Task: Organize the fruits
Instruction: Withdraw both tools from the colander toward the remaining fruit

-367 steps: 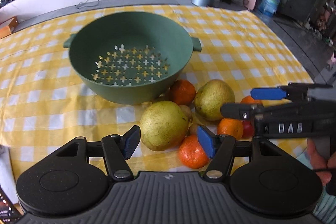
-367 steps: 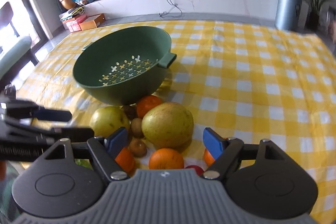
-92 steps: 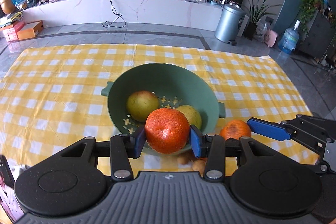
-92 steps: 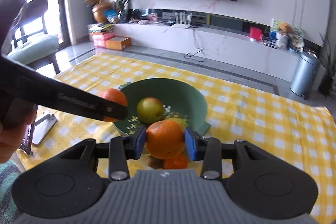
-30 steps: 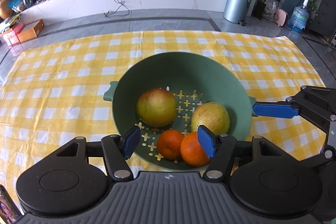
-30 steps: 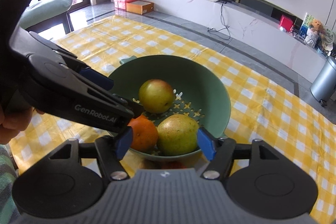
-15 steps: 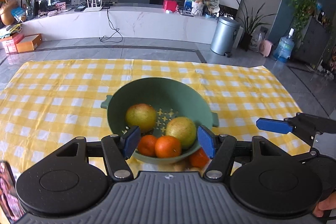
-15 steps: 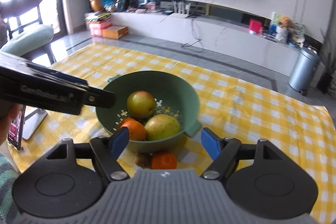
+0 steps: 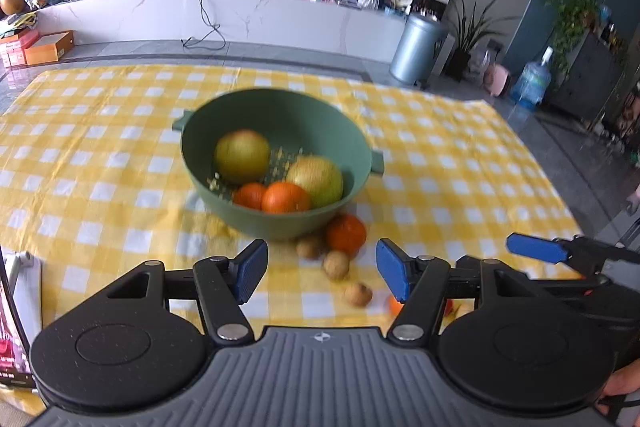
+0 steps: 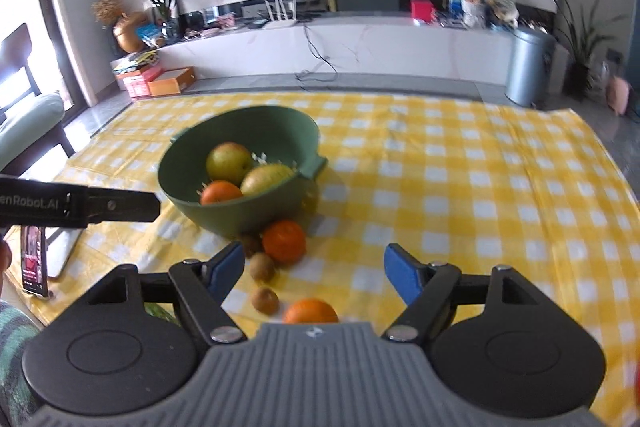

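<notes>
While both the left gripper [image 9: 322,269] and the right gripper [image 10: 314,271] hang released and empty, the round green plastic colander [image 9: 240,115] mid-tablecloth holds two yellow-green pears [image 9: 242,155] and two oranges [image 9: 286,197]; outside remain two more oranges [image 10: 284,235] and three small brown kiwis [image 10: 265,299], toward the near edge of the yellow checked tablecloth [image 10: 480,187]

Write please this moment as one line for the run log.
left gripper: open, empty | right gripper: open, empty | green colander: two pears, two oranges | tablecloth: oranges, kiwis beside colander
</notes>
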Tool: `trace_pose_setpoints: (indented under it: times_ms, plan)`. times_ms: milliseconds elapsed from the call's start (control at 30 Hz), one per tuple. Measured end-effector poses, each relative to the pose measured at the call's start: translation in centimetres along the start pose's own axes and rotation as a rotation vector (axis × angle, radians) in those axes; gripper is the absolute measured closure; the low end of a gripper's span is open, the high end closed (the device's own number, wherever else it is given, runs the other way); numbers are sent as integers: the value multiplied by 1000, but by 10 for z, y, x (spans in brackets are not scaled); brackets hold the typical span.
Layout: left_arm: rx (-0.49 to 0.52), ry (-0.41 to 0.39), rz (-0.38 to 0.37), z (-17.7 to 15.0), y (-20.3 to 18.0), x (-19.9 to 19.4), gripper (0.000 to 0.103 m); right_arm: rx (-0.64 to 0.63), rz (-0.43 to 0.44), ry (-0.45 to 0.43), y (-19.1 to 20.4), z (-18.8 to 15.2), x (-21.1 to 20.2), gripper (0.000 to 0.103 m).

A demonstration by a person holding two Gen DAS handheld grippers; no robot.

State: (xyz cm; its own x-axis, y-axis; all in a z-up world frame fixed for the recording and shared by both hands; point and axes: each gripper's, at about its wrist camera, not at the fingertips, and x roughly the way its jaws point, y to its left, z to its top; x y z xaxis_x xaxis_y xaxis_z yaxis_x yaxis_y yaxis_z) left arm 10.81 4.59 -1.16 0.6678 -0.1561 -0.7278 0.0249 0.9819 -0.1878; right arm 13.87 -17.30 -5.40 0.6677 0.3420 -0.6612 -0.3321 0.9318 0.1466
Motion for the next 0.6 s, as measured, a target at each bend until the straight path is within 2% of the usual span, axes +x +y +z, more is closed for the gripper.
trace_pose_setpoints:
  times_ms: [167,500,600]
  plan:
    - [6,48,12,-15,-5,12,30,5,-6,29,-3,-13,3,29]
    - [17,108,22,-29,-8,32,39,-5,-33,100,-8,-28,22,30]
    - [12,118,24,-29,-8,38,41,1,-27,114,-9,-30,26,36]
